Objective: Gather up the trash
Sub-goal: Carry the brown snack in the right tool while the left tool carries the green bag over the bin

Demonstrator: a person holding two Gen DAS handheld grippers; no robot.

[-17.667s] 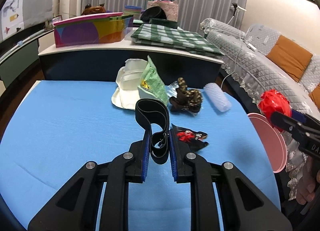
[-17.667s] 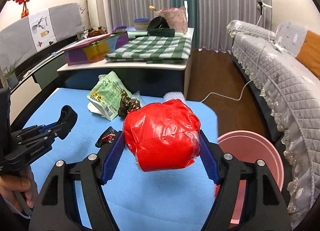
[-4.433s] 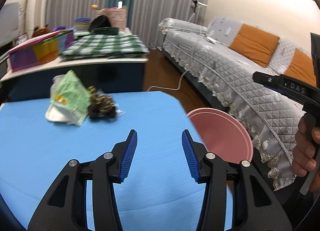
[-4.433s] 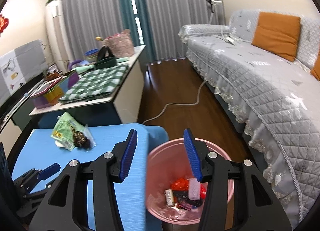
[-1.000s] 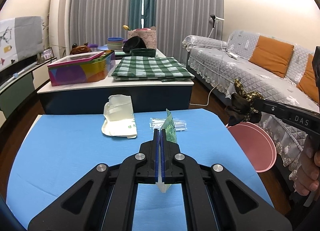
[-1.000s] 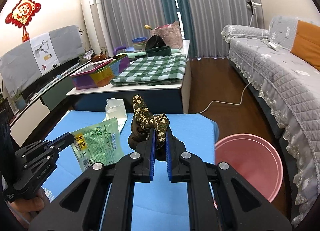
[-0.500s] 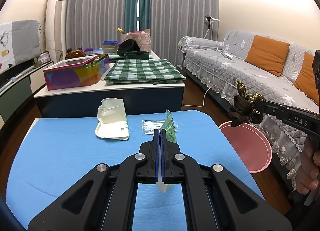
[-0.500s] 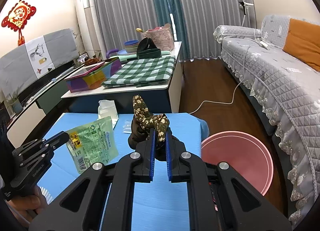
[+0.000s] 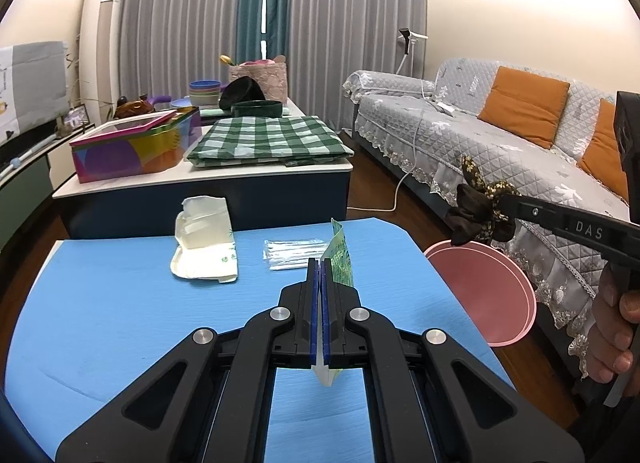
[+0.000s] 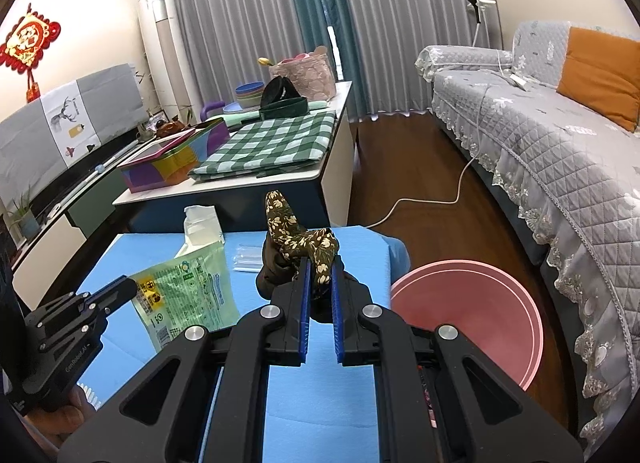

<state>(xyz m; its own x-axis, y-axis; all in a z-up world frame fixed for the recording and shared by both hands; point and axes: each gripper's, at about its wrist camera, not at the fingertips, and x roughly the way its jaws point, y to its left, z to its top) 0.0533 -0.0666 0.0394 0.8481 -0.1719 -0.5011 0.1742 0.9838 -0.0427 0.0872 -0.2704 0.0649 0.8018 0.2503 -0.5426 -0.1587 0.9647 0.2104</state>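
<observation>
- The green packet (image 10: 188, 295) is a flat printed pouch, crinkled, hanging edge-on above the blue table (image 9: 120, 315).
- The left tool (image 9: 320, 263) is pinched together on that packet.
- The brown flowered scrunchie (image 10: 298, 251) is bunched cloth; the right tool (image 10: 320, 267) is clamped on it.
- The pink bin (image 10: 468, 315) stands at about three o'clock, off the table's edge; its inside is hard to see.
</observation>
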